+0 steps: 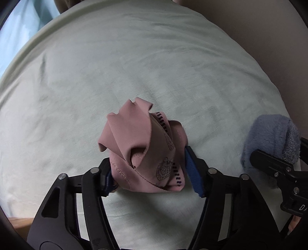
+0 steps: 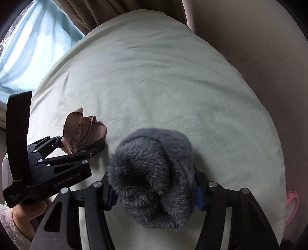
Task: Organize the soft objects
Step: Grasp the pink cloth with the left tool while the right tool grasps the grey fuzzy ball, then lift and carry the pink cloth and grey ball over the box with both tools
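A pale green bedsheet (image 1: 134, 63) is seen filling most of both views, lightly wrinkled. Tan curtains (image 2: 96, 11) and a blue-lit sheer window drape (image 2: 28, 48) are seen beyond the far edge of the bed. A beige wall (image 2: 259, 38) is seen along the right side. A small pink object (image 2: 291, 203) is glimpsed at the sheet's right edge; what it is cannot be told. A strip of wooden floor (image 1: 19, 221) is visible at the lower left of the left wrist view. No box, basket or other container is shown in either view.

The left gripper (image 1: 152, 171) is clamped on a bunched pink cloth (image 1: 142, 146) printed with dark dashes and small round motifs; the cloth is pinched between the blue pads (image 1: 193, 171) and is stuck up and forward past the fingertips, above the sheet. The right gripper (image 2: 154, 192) is closed on a rolled grey-blue fleece item (image 2: 154, 173), which is bulged out between the fingers and hides most of the pads. Whether either bundle touches the sheet cannot be told.

The two grippers are held side by side, near each other but apart, over the near part of the bed. The hand (image 2: 27, 215) holding the left gripper is seen in a fuzzy white sleeve (image 2: 9, 227).
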The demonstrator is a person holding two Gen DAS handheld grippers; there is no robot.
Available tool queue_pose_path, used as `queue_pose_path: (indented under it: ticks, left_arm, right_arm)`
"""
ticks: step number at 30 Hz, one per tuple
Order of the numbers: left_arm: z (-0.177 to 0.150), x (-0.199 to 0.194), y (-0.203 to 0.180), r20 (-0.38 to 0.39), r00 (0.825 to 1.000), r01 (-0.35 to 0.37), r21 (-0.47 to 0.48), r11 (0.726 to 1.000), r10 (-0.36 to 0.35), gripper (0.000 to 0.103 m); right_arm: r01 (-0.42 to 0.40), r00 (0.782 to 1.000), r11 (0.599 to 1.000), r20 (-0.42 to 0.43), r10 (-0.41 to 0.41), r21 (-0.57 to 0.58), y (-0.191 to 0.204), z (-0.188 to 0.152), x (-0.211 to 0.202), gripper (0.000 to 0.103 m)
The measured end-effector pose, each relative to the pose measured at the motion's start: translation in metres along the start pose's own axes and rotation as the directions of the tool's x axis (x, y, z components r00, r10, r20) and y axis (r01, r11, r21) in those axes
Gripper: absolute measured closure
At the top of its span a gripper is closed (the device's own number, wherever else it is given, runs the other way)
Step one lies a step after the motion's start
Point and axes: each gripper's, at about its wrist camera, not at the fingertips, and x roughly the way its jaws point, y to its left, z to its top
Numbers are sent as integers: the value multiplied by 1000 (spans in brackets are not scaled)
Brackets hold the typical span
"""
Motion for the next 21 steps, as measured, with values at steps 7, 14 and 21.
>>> queue_pose_path:
  ticks: [7, 14, 21]
  left_arm:
    - [-4, -17, -5, 3, 1000, 14, 8, 1000, -14, 71]
    - [0, -50, -13, 58, 998, 21, 27, 999, -22, 71]
    - [-5, -108, -21, 129, 991, 31, 22, 999, -34, 71]
  right_arm:
    - [8, 1000, 1000, 18, -8, 8, 6, 1, -10, 50]
    - [15, 998, 1000, 59, -16, 18, 6, -3, -36, 50]
    - [19, 993, 1000, 115, -21, 12, 19, -10, -84, 50]
